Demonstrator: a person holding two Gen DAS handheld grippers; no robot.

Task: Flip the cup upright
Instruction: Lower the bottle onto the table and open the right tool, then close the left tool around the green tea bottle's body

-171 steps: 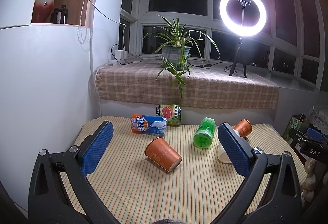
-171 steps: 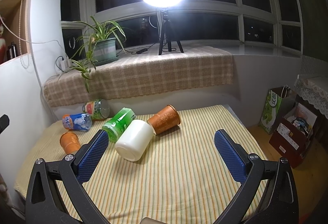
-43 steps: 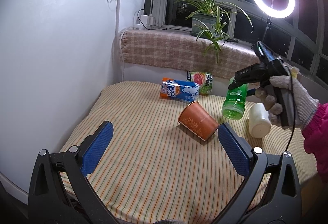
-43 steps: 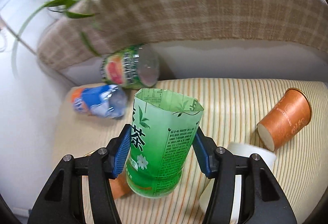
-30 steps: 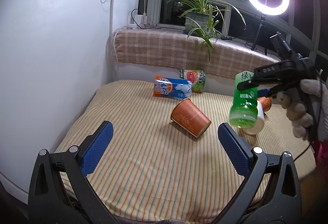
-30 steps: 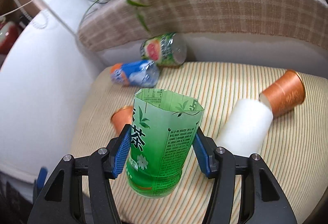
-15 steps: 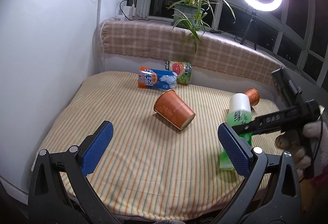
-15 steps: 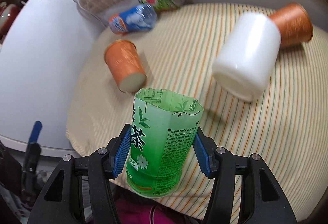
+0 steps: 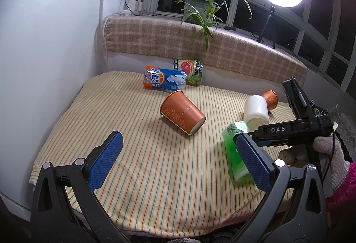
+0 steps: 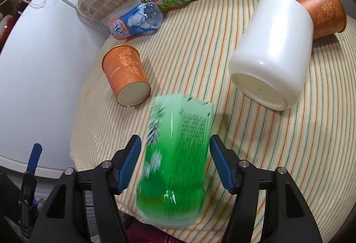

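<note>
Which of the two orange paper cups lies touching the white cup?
The orange paper cup on the far right: it lies against the white cup. The other orange cup lies alone near the table's middle, apart from everything.

Left wrist view: set back at the near edge of the striped table (image 9: 155, 176), facing the window sill, taking in the whole top. Right wrist view: close above the table (image 10: 244, 131), tilted down. Shared by both: green bottle (image 9: 233, 154) (image 10: 175, 154), white cup (image 9: 255, 112) (image 10: 273, 51), two orange cups.
</note>
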